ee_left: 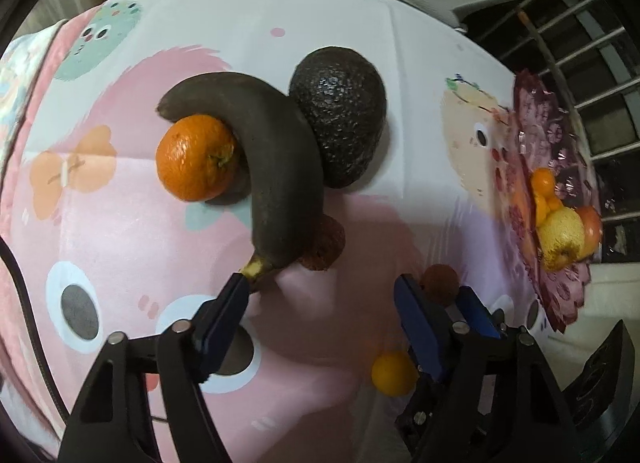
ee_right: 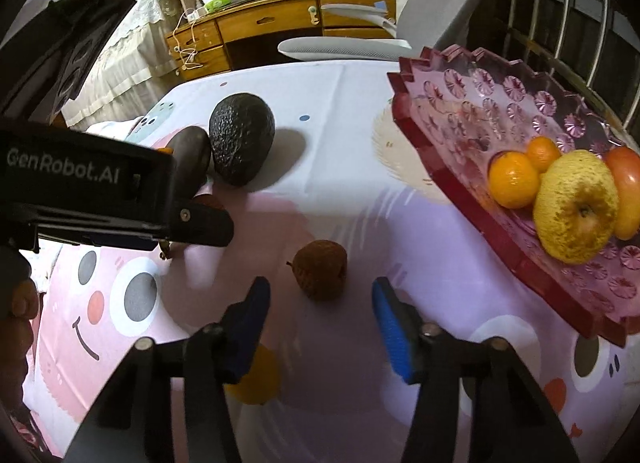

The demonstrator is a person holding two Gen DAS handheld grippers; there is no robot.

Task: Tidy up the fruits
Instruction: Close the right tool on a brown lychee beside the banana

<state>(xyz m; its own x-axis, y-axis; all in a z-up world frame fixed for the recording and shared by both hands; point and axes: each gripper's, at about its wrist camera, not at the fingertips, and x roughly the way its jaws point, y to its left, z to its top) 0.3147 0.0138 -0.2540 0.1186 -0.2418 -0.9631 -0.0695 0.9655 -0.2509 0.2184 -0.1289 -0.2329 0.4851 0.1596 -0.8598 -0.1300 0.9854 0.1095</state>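
Observation:
In the left wrist view my left gripper (ee_left: 320,295) is open, just short of a blackened banana (ee_left: 276,167) whose stem touches the left finger. An orange (ee_left: 196,157) sits inside the banana's curve, a dark avocado (ee_left: 340,115) beside it, a brown lychee (ee_left: 324,247) behind the banana. In the right wrist view my right gripper (ee_right: 320,307) is open with a second brown lychee (ee_right: 320,269) just ahead between the fingertips. A small yellow-orange fruit (ee_right: 256,383) lies under its left finger. The pink glass dish (ee_right: 460,103) holds small oranges, a yellow apple (ee_right: 576,207) and a red fruit.
The table wears a pastel cartoon cloth (ee_right: 340,143). The left gripper's body (ee_right: 88,191) fills the left of the right wrist view. A grey chair (ee_right: 360,47) and a wooden desk (ee_right: 260,23) stand beyond the table; metal bars (ee_right: 560,3) lie behind the dish.

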